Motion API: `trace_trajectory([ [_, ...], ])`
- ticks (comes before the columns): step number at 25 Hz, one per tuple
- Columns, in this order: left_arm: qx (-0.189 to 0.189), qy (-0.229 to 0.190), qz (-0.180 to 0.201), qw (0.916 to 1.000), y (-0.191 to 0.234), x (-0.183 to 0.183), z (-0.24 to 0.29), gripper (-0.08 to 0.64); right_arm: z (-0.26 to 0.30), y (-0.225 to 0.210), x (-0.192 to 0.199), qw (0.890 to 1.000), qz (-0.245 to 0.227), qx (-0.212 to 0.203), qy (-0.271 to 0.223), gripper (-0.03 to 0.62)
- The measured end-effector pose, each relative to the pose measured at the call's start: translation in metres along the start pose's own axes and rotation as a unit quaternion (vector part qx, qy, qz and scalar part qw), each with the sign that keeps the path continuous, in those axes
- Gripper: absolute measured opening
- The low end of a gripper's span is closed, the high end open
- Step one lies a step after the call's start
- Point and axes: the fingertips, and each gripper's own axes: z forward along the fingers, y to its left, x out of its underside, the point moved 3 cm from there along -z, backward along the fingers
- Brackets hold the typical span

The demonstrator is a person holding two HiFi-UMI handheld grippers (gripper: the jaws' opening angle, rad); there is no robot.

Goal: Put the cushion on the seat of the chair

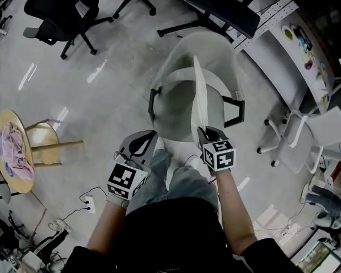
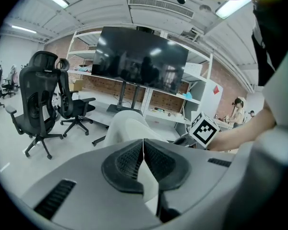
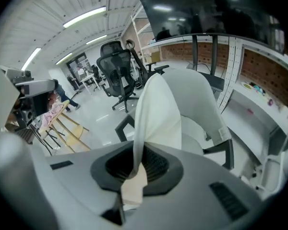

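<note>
The cushion point(image 1: 198, 95) is a thin white pad held on edge over the grey chair point(image 1: 176, 104), which has black armrests. My right gripper point(image 1: 207, 134) is shut on its near corner, and in the right gripper view the white cloth point(image 3: 156, 114) rises out of the gripper point(image 3: 137, 169) in front of the chair's seat and back point(image 3: 201, 99). My left gripper point(image 1: 142, 142) is shut on another near bit of the cushion; its own view shows a thin white flap point(image 2: 151, 186) pinched in the gripper point(image 2: 143, 162). The chair's back point(image 2: 127, 128) lies just beyond.
Black office chairs point(image 1: 62, 10) stand on the floor at far left. A round wooden table point(image 1: 5, 124) with pink cloth and a wooden chair point(image 1: 42, 141) are at left. A white chair point(image 1: 307, 135) and a long desk point(image 1: 284, 44) are at right, a screen stand point(image 1: 227, 4) beyond.
</note>
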Motion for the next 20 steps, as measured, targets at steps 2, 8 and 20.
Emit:
trace_trajectory([
  [2, -0.007, 0.0, -0.005, 1.0, 0.002, 0.005, -0.003, 0.012, 0.008, -0.001, 0.004, 1.0, -0.014, 0.006, 0.013, 0.038],
  [8, -0.023, -0.002, -0.03, 0.9993, 0.01, 0.018, -0.011, 0.012, 0.032, 0.0, 0.015, 0.999, -0.028, -0.001, 0.04, 0.038],
  [20, -0.038, 0.023, -0.053, 0.9976, 0.018, 0.04, -0.022, 0.012, 0.066, -0.006, 0.046, 0.991, -0.073, 0.031, 0.111, 0.038],
])
